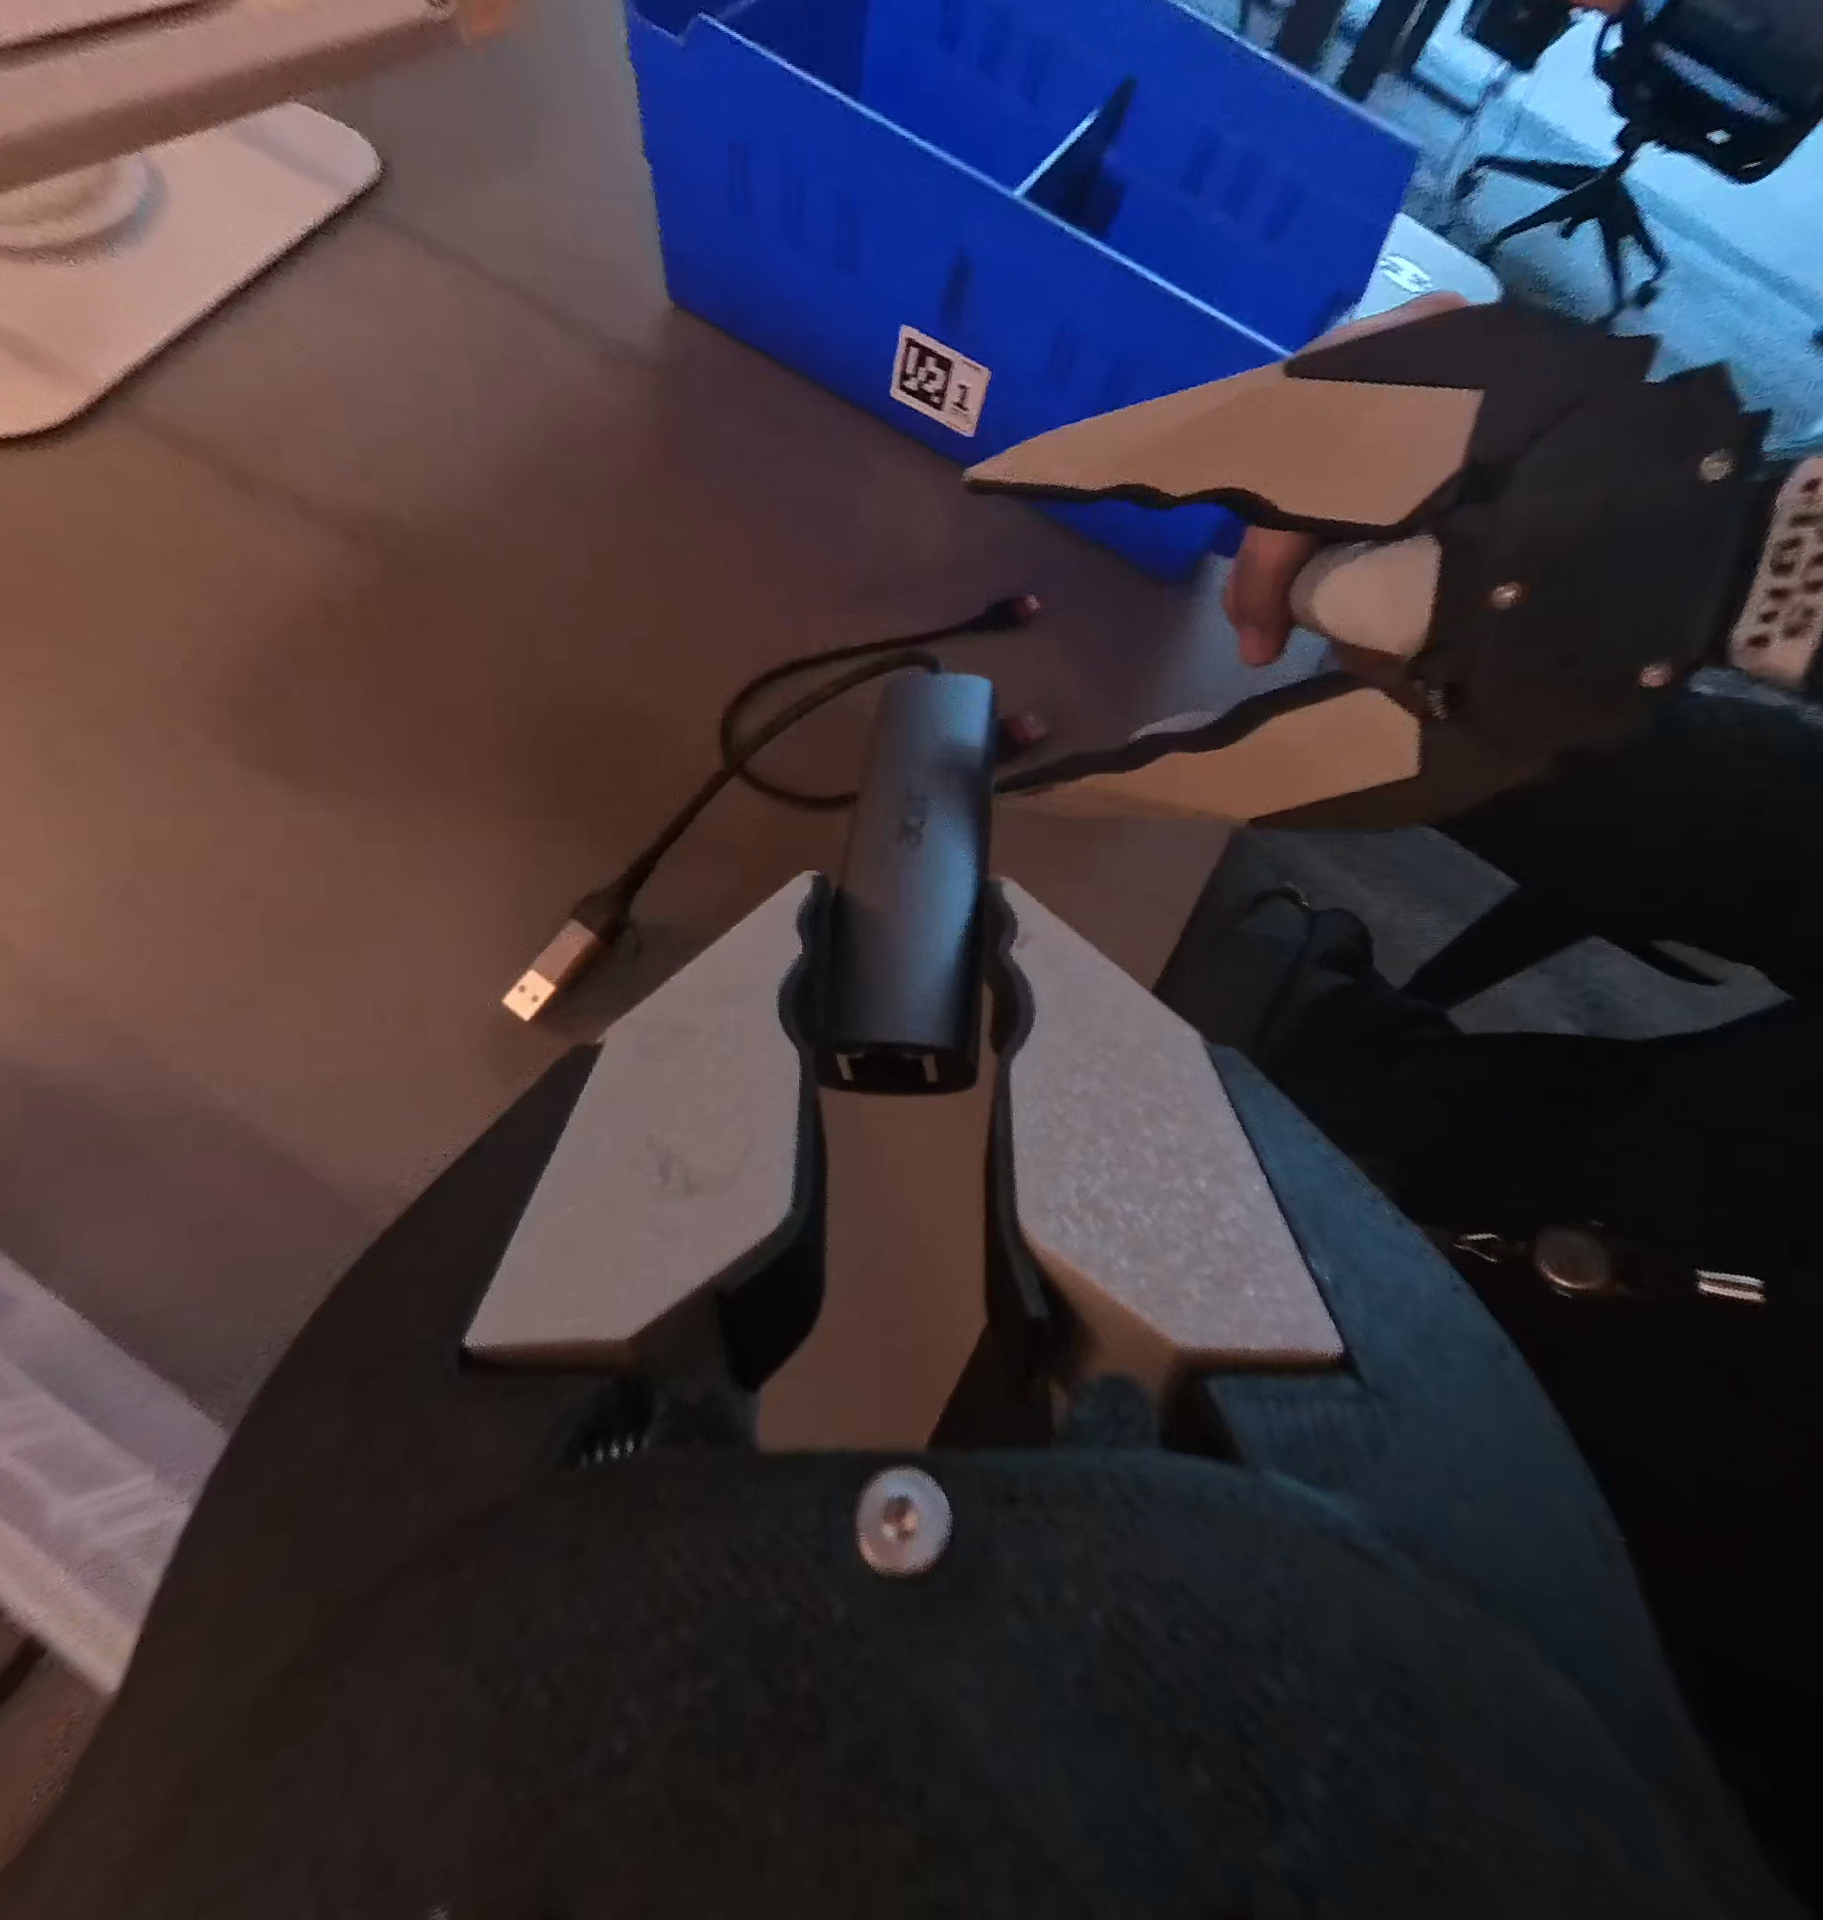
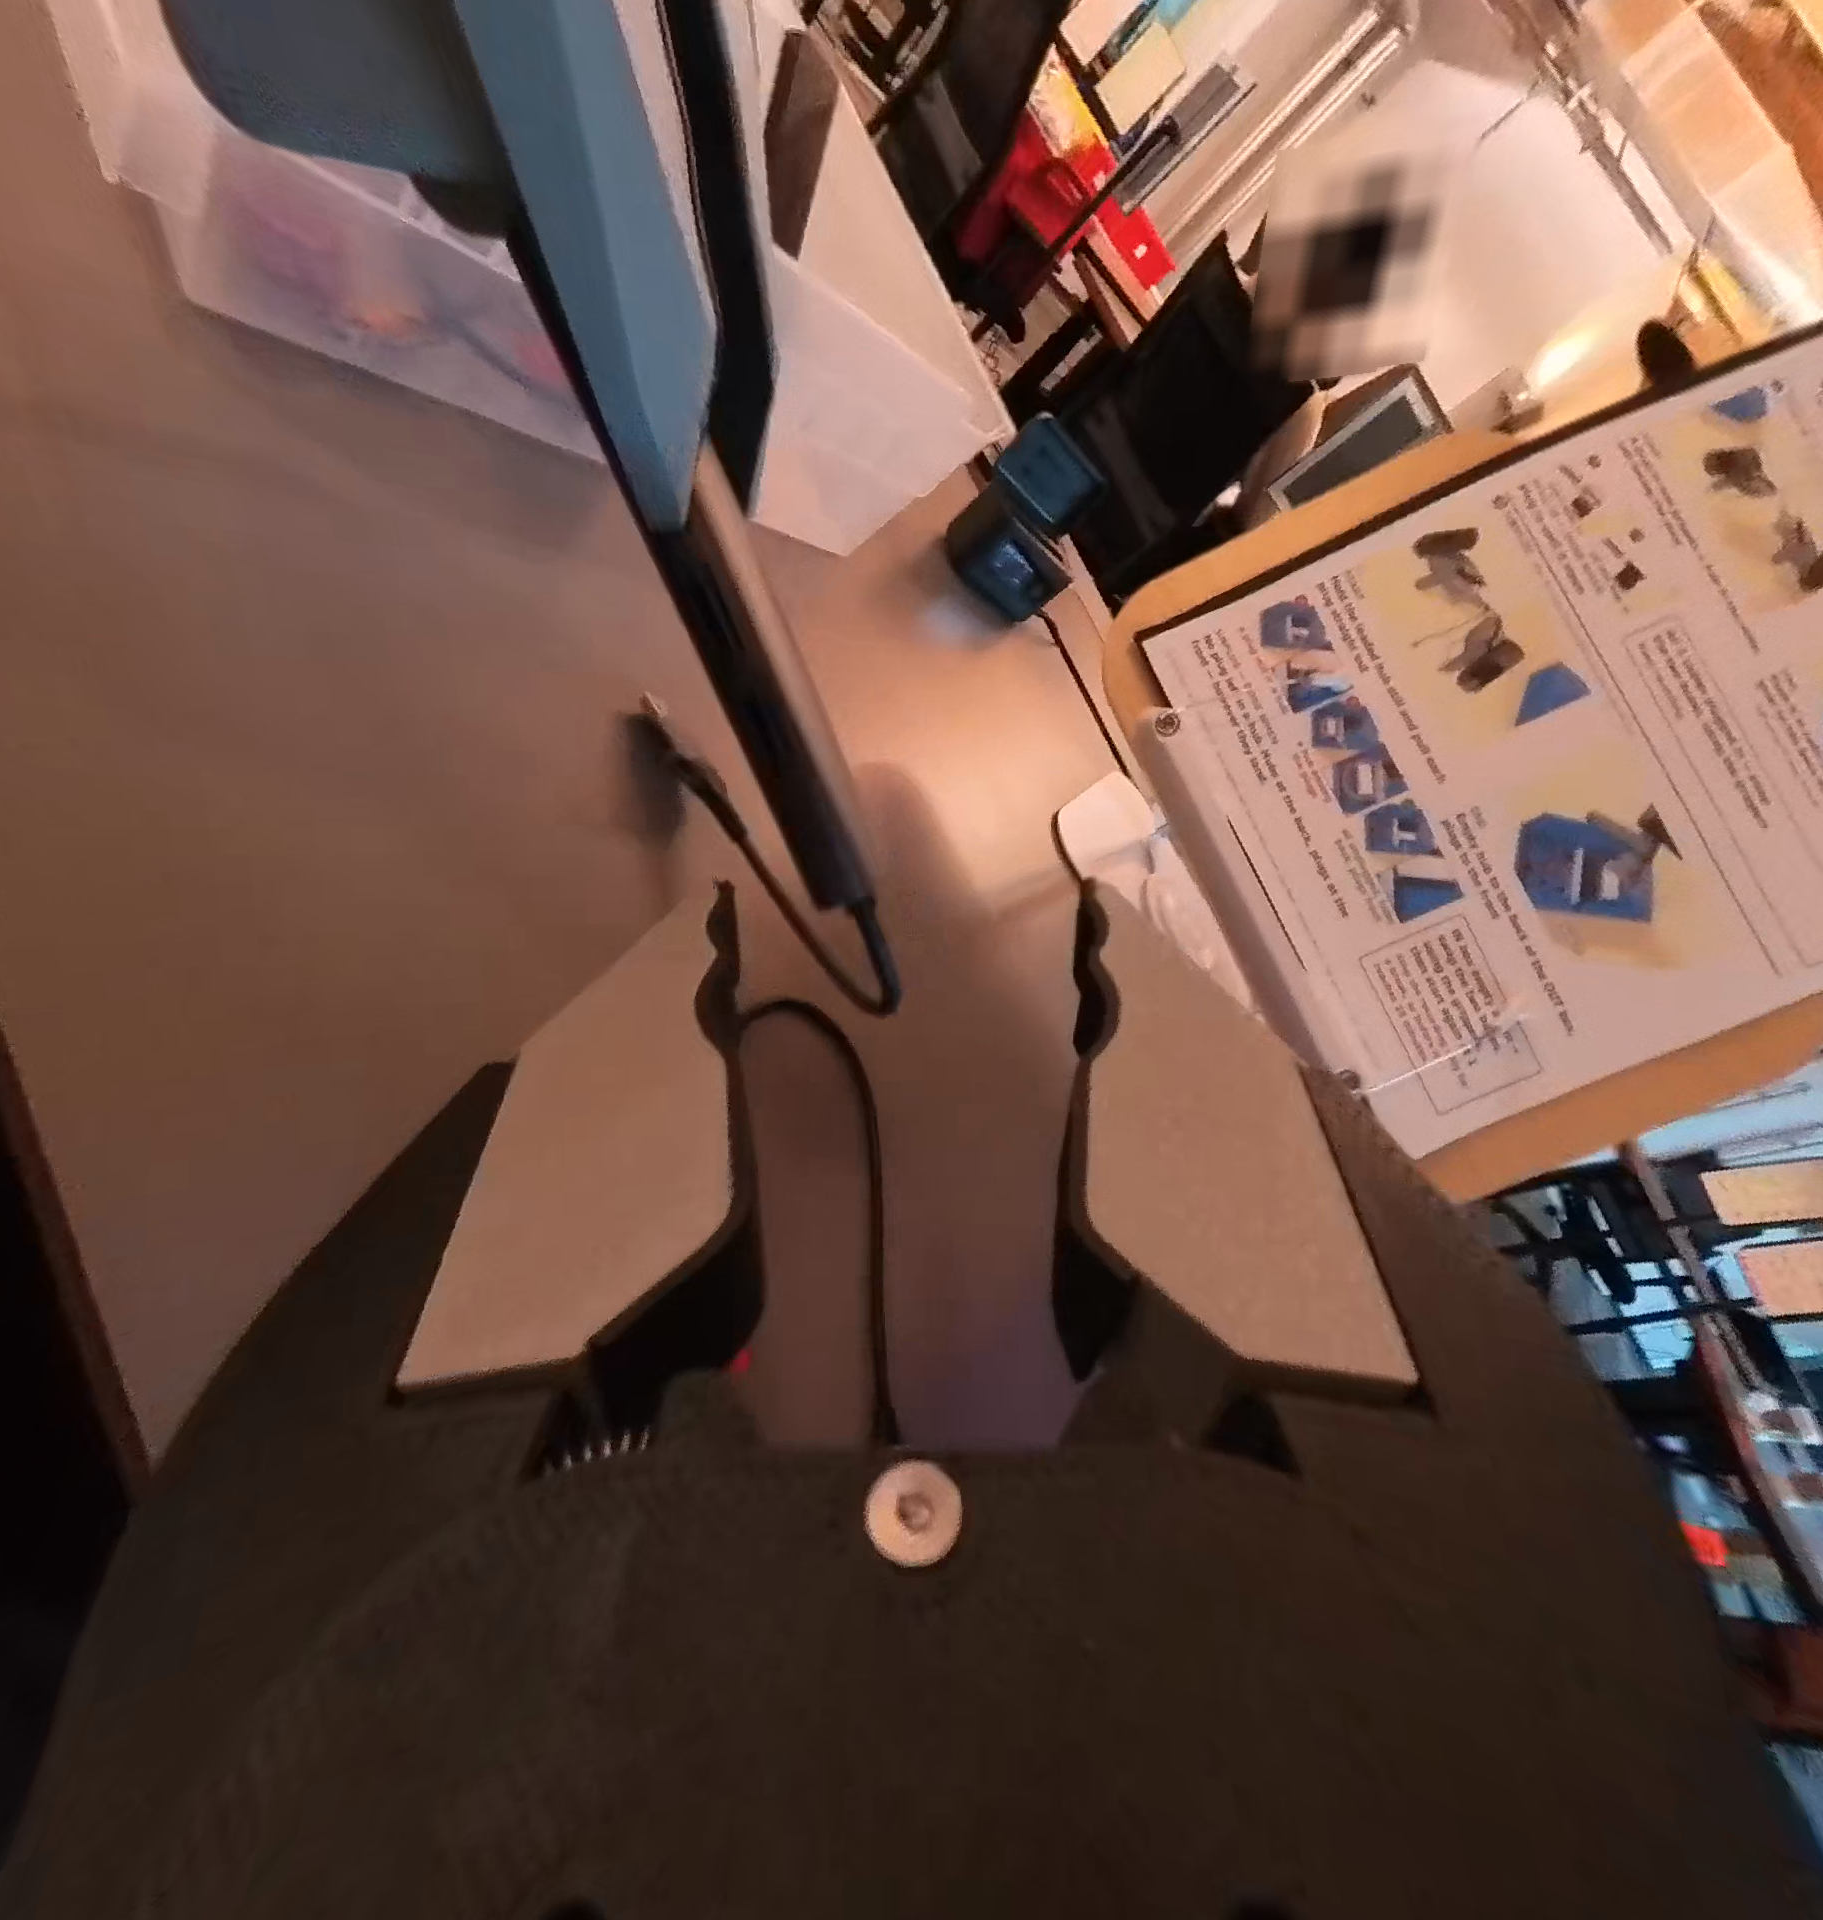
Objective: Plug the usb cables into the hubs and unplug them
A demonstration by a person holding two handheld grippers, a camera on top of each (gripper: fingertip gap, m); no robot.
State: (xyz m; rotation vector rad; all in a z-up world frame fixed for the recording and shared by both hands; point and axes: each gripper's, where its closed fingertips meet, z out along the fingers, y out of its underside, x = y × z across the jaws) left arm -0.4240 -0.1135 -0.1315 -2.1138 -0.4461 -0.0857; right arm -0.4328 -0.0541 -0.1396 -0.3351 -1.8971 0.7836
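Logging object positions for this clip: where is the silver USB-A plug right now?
In the left wrist view, the USB-A plug lies loose on the table, left of the hub clamped in the left tool.

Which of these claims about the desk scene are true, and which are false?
1. The left gripper has its jaws closed on a grey hub. True.
2. The right gripper is clamped on a cable. False: its jaws are open and hold nothing.
3. A blue bin stands on the table beyond the hub. True.
4. The silver USB plug is inside the blue bin. False: it lies loose on the table, left of the left gripper.
5. The hub lies flat on the table, untouched. False: it is gripped between the left jaws.
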